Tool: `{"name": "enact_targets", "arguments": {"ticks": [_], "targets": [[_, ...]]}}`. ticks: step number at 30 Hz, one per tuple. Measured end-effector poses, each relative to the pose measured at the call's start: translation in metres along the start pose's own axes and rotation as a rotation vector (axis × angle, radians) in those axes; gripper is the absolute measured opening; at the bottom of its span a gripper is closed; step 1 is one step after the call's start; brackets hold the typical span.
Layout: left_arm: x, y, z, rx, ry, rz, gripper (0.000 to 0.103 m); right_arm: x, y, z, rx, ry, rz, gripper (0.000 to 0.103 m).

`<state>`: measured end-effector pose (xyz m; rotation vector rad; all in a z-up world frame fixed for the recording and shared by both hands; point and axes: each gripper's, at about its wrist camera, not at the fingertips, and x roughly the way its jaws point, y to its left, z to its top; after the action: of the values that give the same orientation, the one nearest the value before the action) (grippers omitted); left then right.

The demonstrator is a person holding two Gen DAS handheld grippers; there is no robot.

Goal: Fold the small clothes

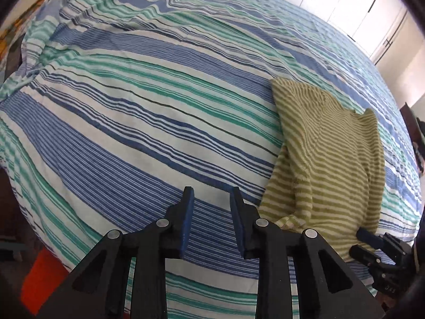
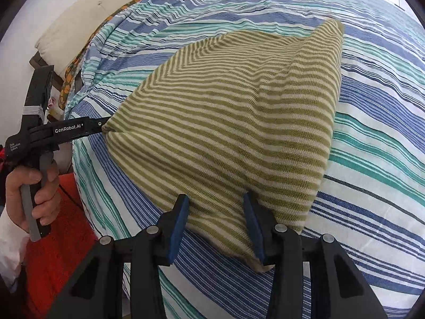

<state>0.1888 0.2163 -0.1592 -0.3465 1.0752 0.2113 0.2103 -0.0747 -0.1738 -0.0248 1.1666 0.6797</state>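
Note:
A green-and-cream striped garment [image 1: 332,146] lies folded on the bed, at the right of the left wrist view. My left gripper [image 1: 211,190] hangs over bare sheet just left of the garment's lower corner, jaws apart with nothing between them. In the right wrist view the garment [image 2: 225,119] fills the middle. There the left gripper [image 2: 102,125], held by a hand [image 2: 32,186], has its tip at the garment's puckered left corner. My right gripper [image 2: 215,196] stands open over the near hem, its right pad against the cloth. The right gripper [image 1: 362,235] also shows at the hem.
The bed carries a blue, teal and white striped sheet [image 1: 132,106] that slopes off at the near edge [image 2: 372,159]. A red mat [image 2: 58,226] lies on the floor beside it. White wardrobe doors [image 1: 358,8] stand beyond the bed. A cream cushion [image 2: 79,21] sits at the head.

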Motion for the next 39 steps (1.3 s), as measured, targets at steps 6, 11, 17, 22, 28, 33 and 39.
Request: {"name": "enact_targets", "arguments": {"ticks": [6, 11, 17, 22, 28, 33, 39], "targets": [[-0.05, -0.013, 0.017, 0.028, -0.135, -0.099, 0.06, -0.02, 0.008, 0.015, -0.001, -0.026, -0.015, 0.044], [-0.05, -0.069, 0.033, 0.172, -0.103, -0.334, 0.067, -0.059, 0.01, 0.062, -0.055, -0.108, -0.025, 0.048], [0.03, -0.11, 0.042, 0.345, 0.036, -0.183, 0.069, -0.031, -0.025, 0.121, -0.032, -0.105, -0.085, 0.049], [0.067, -0.098, 0.045, 0.285, 0.101, -0.146, 0.077, 0.038, -0.07, 0.119, 0.101, 0.039, -0.089, 0.049], [0.025, -0.08, 0.038, 0.208, 0.04, -0.226, 0.076, -0.008, -0.035, 0.114, 0.003, -0.074, -0.11, 0.049], [0.006, -0.064, 0.005, 0.203, 0.022, -0.21, 0.083, -0.052, 0.006, 0.057, -0.051, -0.148, -0.049, 0.051], [0.018, -0.06, -0.013, 0.222, 0.062, -0.126, 0.08, -0.004, 0.004, -0.012, 0.033, -0.047, -0.025, 0.052]]}}
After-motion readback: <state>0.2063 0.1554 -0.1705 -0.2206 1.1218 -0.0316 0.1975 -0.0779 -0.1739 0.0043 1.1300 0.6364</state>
